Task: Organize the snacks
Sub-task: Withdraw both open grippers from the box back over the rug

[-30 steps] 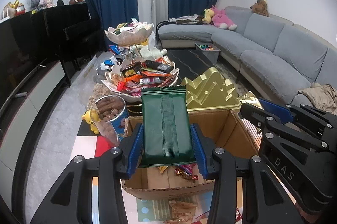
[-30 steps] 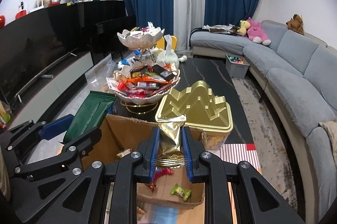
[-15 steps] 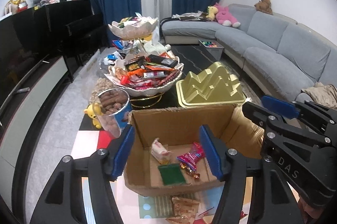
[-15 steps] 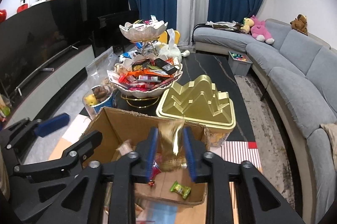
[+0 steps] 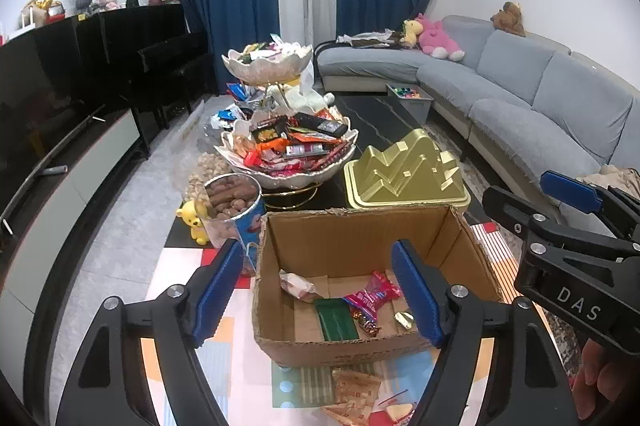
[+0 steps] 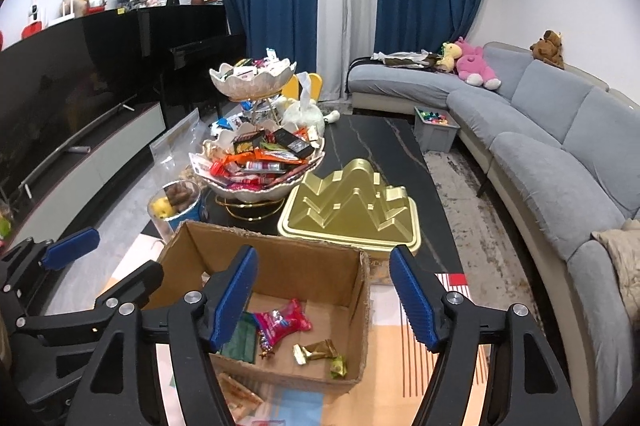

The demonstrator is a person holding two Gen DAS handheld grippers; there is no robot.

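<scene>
Snacks already lie on the floor of the cardboard box (image 5: 372, 246), below and ahead of both pairs of fingers.

Left wrist view: the left gripper (image 5: 320, 290) has its jaws opening, with nothing between the pads. Framed between its fingers lie the green packet (image 5: 335, 318), long axis running away from the camera, a red candy bag (image 5: 372, 296) and a pale wrapped sweet (image 5: 296, 284). More loose packets (image 5: 356, 392) sit outside the box, on the near side, under the fingers. I judge these the likely next pick, and the left hand the nearer one. The right gripper (image 5: 560, 209) shows at the right edge.

Right wrist view: the right gripper (image 6: 322, 300) is also opening and empty. This view alone shows the gold-wrapped sweets (image 6: 316, 350) in the box's near right corner. One outside packet (image 6: 236, 392) peeks below the left finger. Beyond the box stand the tiered snack bowl (image 6: 256, 165) and gold tin (image 6: 352, 209).
</scene>
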